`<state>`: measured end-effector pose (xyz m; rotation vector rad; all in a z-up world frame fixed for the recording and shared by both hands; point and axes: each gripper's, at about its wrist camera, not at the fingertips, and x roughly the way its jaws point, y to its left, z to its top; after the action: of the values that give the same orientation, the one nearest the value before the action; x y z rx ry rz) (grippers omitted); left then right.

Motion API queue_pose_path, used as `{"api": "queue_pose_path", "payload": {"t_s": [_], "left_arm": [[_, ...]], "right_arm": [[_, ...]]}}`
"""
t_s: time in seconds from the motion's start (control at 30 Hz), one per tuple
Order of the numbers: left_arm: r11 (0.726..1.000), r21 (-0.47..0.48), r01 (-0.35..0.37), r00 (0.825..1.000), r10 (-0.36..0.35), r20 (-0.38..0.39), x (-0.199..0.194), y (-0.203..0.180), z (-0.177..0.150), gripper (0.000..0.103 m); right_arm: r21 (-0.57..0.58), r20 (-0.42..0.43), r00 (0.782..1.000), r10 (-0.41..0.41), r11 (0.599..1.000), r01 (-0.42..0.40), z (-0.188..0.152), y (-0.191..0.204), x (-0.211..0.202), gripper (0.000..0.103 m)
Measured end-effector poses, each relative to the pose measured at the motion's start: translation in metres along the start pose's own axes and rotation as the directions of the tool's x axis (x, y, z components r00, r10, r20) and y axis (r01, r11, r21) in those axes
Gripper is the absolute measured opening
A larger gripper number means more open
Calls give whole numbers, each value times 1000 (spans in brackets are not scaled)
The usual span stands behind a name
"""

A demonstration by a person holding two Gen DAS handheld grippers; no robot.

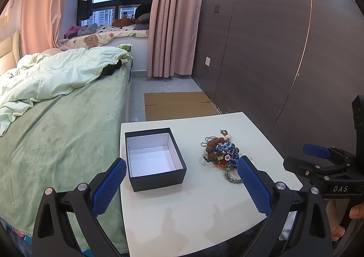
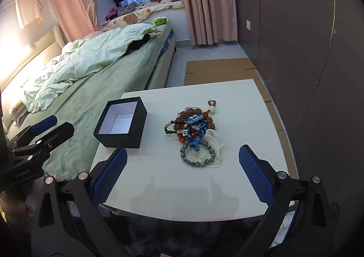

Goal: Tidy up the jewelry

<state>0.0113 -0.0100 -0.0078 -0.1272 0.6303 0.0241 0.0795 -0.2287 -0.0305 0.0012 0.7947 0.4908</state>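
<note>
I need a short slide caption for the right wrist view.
Open right hand-held gripper facing a jewelry pile beside an empty black box on a white table.

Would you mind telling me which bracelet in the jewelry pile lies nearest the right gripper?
The grey-blue beaded bracelet, lying in a ring at the pile's near edge on a white pouch; the brown and blue pieces sit behind it, away from the right gripper.

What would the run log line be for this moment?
phase: pre-grasp | left gripper: open, empty | right gripper: open, empty | black box: empty | jewelry pile: on white table
</note>
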Motion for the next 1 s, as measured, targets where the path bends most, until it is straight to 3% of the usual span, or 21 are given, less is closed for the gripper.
{"api": "queue_pose_path", "payload": {"t_s": [1.0], "left_arm": [[1000, 11, 9, 1000, -9, 4, -10, -4, 2, 95]], "right_arm": [[-34, 29, 999, -37, 999, 38, -6, 9, -13, 98]]}}
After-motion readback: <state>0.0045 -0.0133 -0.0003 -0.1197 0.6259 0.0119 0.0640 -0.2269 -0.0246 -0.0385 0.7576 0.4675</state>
